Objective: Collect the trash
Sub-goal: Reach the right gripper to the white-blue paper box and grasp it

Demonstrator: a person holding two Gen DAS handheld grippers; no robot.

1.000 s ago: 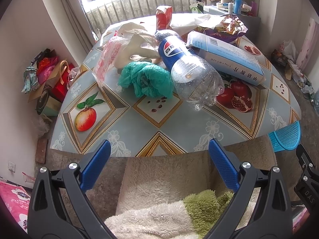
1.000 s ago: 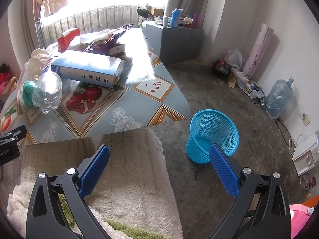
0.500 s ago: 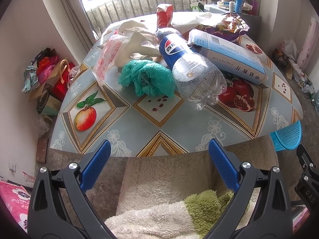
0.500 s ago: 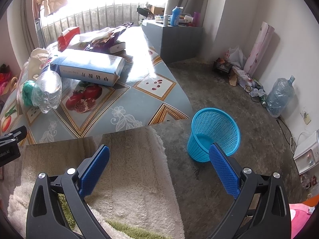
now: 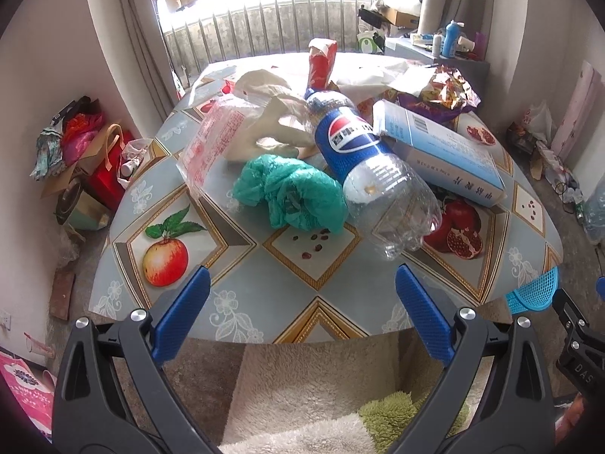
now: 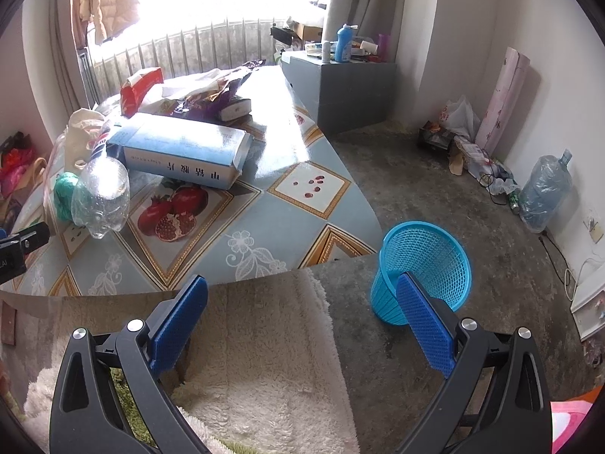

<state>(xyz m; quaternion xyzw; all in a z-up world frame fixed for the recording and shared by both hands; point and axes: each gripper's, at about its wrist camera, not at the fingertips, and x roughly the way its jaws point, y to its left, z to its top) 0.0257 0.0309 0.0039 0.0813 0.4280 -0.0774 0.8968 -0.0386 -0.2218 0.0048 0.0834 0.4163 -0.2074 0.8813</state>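
Observation:
Trash lies on a fruit-patterned table (image 5: pixel 302 287): an empty Pepsi bottle (image 5: pixel 370 166) on its side, a crumpled green plastic bag (image 5: pixel 291 193) left of it, a clear printed wrapper (image 5: pixel 211 140), a pale bag (image 5: pixel 272 128), a light blue carton (image 5: pixel 438 147) and a red box (image 5: pixel 321 62). My left gripper (image 5: pixel 302 317) is open over the table's near edge, short of the bottle and green bag. My right gripper (image 6: pixel 302 321) is open above the rug, with a blue mesh basket (image 6: pixel 423 265) on the floor just beyond its right finger.
A fluffy cream and green rug (image 6: pixel 272 359) lies below both grippers. Bags and boxes are piled by the left wall (image 5: pixel 83 159). A grey cabinet (image 6: pixel 351 87) stands behind the table. A water jug (image 6: pixel 544 189) and clutter (image 6: pixel 465 151) sit along the right wall.
The left gripper has moved forward toward the table, so the bottle and green bag sit closer. The right view has hardly shifted. Both grippers stay open.

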